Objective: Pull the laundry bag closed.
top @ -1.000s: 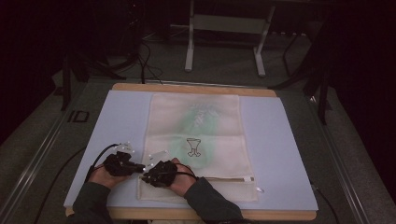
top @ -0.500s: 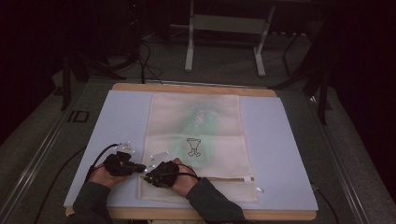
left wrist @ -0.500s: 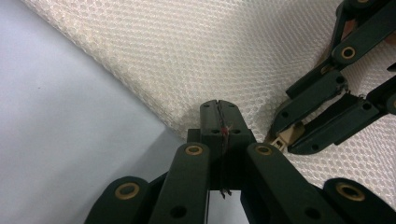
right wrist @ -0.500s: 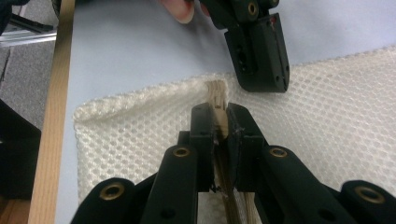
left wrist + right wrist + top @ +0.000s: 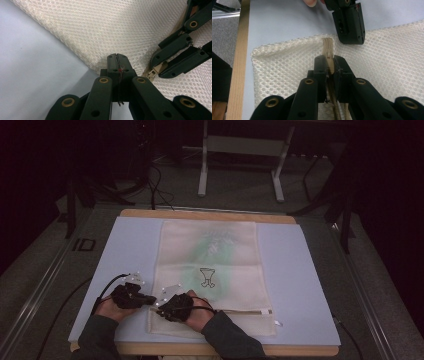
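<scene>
Both forearms are covered by dark grey-green sleeves [image 5: 227,337]. The left claw [image 5: 117,65] and the right claw [image 5: 330,65] are built from matte black linkage bars joined by brass-ringed pivots. A black cable [image 5: 102,289] is trailed from the left claw, and small white markers are carried on both.

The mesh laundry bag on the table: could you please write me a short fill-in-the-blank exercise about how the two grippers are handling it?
1. The mesh bag lies flat on a light ____ mat.
2. The right gripper is shut on the bag's ____.
3. The left gripper is shut on the bag's ____, beside the zipper's end.
4. Printed on the bag is a small ____ outline.

Missing words: blue; zipper; edge; goblet
</scene>
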